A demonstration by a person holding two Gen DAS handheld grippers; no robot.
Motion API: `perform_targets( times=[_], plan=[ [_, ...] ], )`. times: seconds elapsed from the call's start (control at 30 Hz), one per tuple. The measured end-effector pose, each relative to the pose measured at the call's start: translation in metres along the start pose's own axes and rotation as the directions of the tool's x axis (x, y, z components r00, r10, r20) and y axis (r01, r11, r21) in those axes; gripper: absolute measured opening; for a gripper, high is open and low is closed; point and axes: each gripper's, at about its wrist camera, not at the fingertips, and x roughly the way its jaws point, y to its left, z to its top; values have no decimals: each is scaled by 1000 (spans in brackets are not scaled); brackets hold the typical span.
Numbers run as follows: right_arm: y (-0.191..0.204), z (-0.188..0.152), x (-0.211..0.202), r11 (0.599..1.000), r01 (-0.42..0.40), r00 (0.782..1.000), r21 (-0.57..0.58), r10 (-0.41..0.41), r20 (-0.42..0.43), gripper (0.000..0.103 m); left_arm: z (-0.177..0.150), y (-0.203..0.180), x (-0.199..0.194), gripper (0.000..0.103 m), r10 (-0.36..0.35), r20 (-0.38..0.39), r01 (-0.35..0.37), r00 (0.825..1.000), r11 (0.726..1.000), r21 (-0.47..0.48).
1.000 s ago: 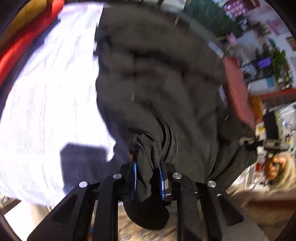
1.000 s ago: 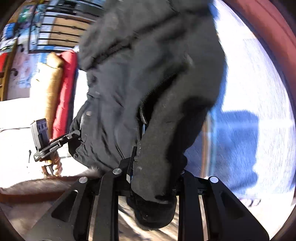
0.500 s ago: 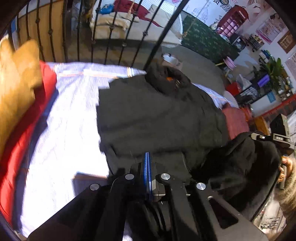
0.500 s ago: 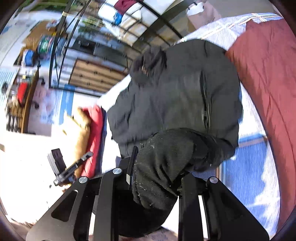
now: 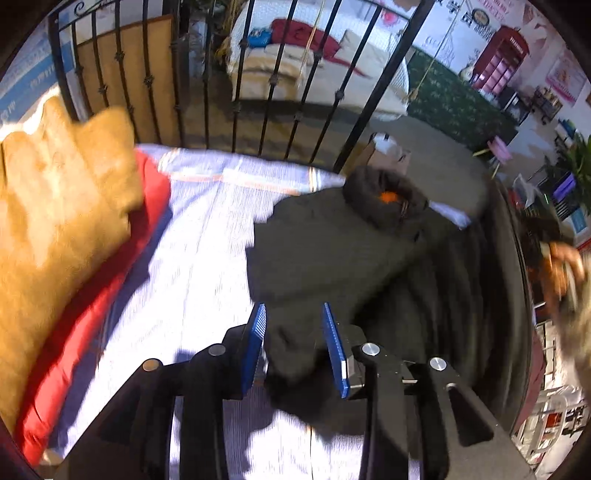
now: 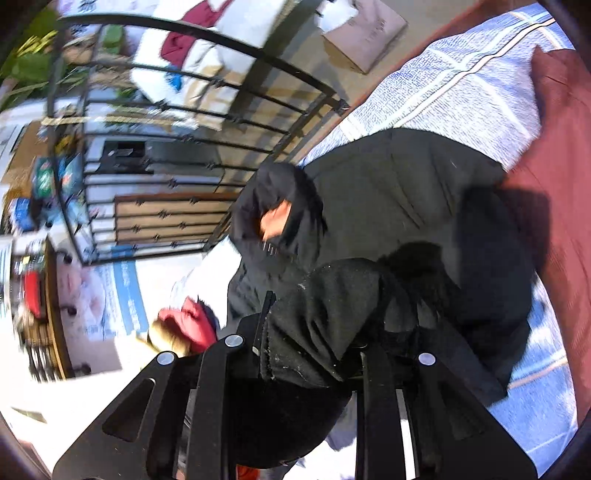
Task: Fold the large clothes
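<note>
A dark hooded jacket (image 5: pixel 332 243) lies on the pale blue bed sheet (image 5: pixel 192 258), its hood (image 5: pixel 384 199) showing an orange lining. My left gripper (image 5: pixel 293 314) hovers over the jacket's near edge. Its blue pads (image 5: pixel 256 332) stand apart and its jaws are opening; cloth lies below and between them, but nothing is pinched. In the right wrist view my right gripper (image 6: pixel 314 332) is shut on a thick bunch of black jacket fabric (image 6: pixel 325 314), held above the jacket's body (image 6: pixel 388 192) near the hood (image 6: pixel 273 218).
A black iron bed rail (image 5: pixel 266 92) closes the far end. A mustard cushion (image 5: pixel 55 206) and a red one (image 5: pixel 110 288) lie at the left, a maroon pillow (image 6: pixel 561 184) along the other side. A cardboard box (image 6: pixel 365 33) stands on the floor beyond. A person's hand (image 5: pixel 561 266) is at right.
My left gripper let go of the jacket cloth it held, pulled back and up, and its pads have now spread. The right gripper carried its bunch of fabric across over the jacket.
</note>
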Motion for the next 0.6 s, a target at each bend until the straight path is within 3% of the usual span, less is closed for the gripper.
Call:
perform_targets(
  times=[0.1,0.2,0.3,0.43,0.47,0.53,0.6],
  plan=[
    [-10,30,20,993,13,1000,115,-15,18,23,-26,-3,0,32,42,-22,-41,999,999,13],
    [-29,54,26,967,-30,998,251,16,58,23,-42,-2,0,33,-23,-50,20,998,998,-52],
    [-41,69,27,951,-17,996,309,-10,85,26,-49,-8,15,33,-23,-100,21,995,999,-28],
    [-45,72,29,934,-48,998,354,32,50,45,-35,-17,34,35,-40,-110,40,993,999,1],
    [-44,71,28,934,-68,997,352,56,45,54,-30,-19,37,36,-42,-108,43,993,999,5],
    [-41,68,21,942,-108,994,317,102,37,63,-16,-28,46,39,-45,-97,47,994,999,17],
    [-35,65,12,960,-104,995,260,102,24,64,-6,-37,52,43,-45,-87,48,995,998,34]
  ],
)
